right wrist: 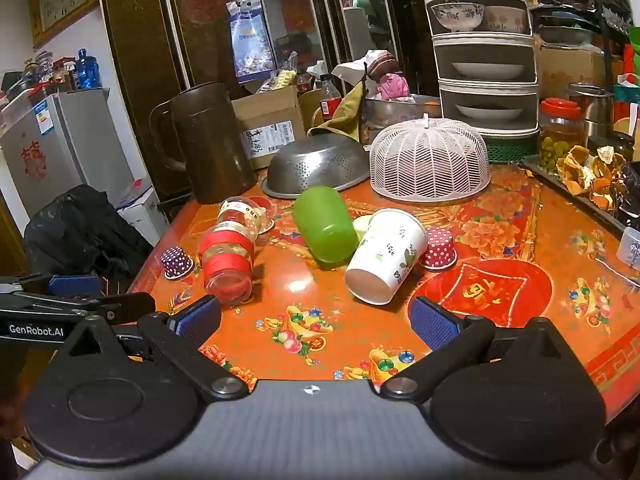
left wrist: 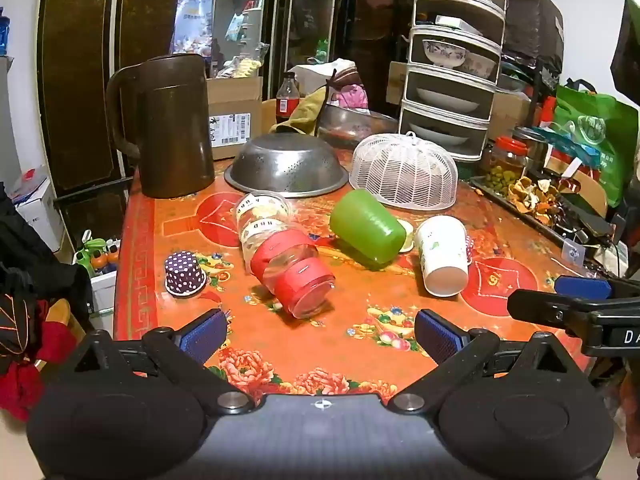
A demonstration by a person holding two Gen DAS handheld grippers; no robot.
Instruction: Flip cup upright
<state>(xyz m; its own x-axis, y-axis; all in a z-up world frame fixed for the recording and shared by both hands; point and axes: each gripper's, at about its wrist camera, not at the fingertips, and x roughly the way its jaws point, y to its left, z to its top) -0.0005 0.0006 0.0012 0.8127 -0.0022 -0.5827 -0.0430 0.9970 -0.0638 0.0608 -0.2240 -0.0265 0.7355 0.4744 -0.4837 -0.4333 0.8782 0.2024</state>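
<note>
Three cups lie on their sides on the red patterned table (left wrist: 320,344). A clear glass cup with red bands (left wrist: 290,266) (right wrist: 228,258) lies at the left. A green plastic cup (left wrist: 366,226) (right wrist: 324,229) lies in the middle. A white paper cup with leaf print (left wrist: 442,254) (right wrist: 386,256) lies at the right. A purple dotted paper cup (left wrist: 184,273) (right wrist: 176,262) and a red dotted one (right wrist: 439,248) stand upside down. My left gripper (left wrist: 320,334) is open and empty, short of the glass cup. My right gripper (right wrist: 316,322) is open and empty, short of the white cup.
A brown jug (left wrist: 168,128), an upturned steel colander (left wrist: 286,170) and a white mesh food cover (left wrist: 404,170) stand behind the cups. A tiered dish rack (left wrist: 452,60), a jar (left wrist: 506,162) and a tray of peels (left wrist: 532,196) crowd the right side.
</note>
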